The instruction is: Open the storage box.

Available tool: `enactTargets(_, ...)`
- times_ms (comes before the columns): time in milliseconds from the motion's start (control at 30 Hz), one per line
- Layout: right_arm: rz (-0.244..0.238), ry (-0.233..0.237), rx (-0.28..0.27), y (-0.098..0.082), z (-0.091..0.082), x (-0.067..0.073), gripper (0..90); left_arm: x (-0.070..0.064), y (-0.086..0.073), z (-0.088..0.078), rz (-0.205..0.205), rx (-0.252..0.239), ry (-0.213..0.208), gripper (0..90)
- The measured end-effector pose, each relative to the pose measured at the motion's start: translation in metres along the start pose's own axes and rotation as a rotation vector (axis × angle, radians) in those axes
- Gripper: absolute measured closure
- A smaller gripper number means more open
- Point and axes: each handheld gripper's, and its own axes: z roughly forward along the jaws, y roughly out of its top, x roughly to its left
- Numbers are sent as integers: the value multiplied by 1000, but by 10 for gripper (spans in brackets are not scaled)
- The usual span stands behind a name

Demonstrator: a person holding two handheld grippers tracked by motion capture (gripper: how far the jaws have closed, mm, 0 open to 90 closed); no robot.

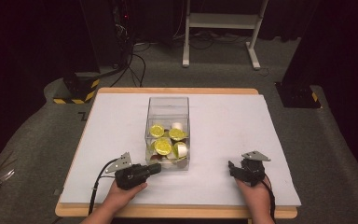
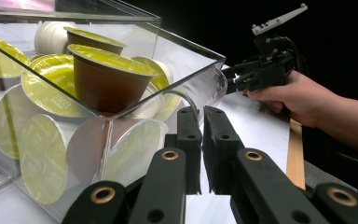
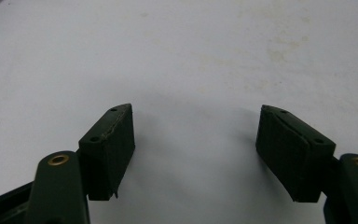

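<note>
Looking down from the high view, I had the left claw (image 1: 154,169) at the lower middle of the frame, its tips just at the near wall of the clear box (image 1: 168,108). That claw was pinched nearly closed with nothing between its pads, which I judged suited nudging or steadying the box rather than grasping. The box stood mid-worktop (image 1: 223,135), loaded with yellow-lidded coffee pods (image 1: 162,146), some tipped on their sides against the clear wall. At the lower right, the right claw (image 1: 231,168) sat low over bare worktop, well apart from the box, spread about halfway and empty, apparently waiting its turn.
</note>
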Motion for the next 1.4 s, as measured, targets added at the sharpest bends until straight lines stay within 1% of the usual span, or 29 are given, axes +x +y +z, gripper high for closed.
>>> enactTargets(267, -2, 0, 0, 0, 0, 0, 282, -4, -4, -2, -2, -6, -14, 858)
enactTargets(500, 0, 0, 1, 0, 0, 0, 282, -11, -7, -1, 12, 4, -24, 862)
enactTargets(900, 1, 0, 1, 0, 0, 0, 282, -11, -9, -7, 3, -2, -27, 862)
enactTargets(1233, -2, 0, 1, 0, 0, 0, 282, -14, -11, -7, 10, 12, -26, 861)
enactTargets(1400, -1, -1, 0, 0, 0, 0, 282, -14, -12, -9, 4, 9, -25, 861)
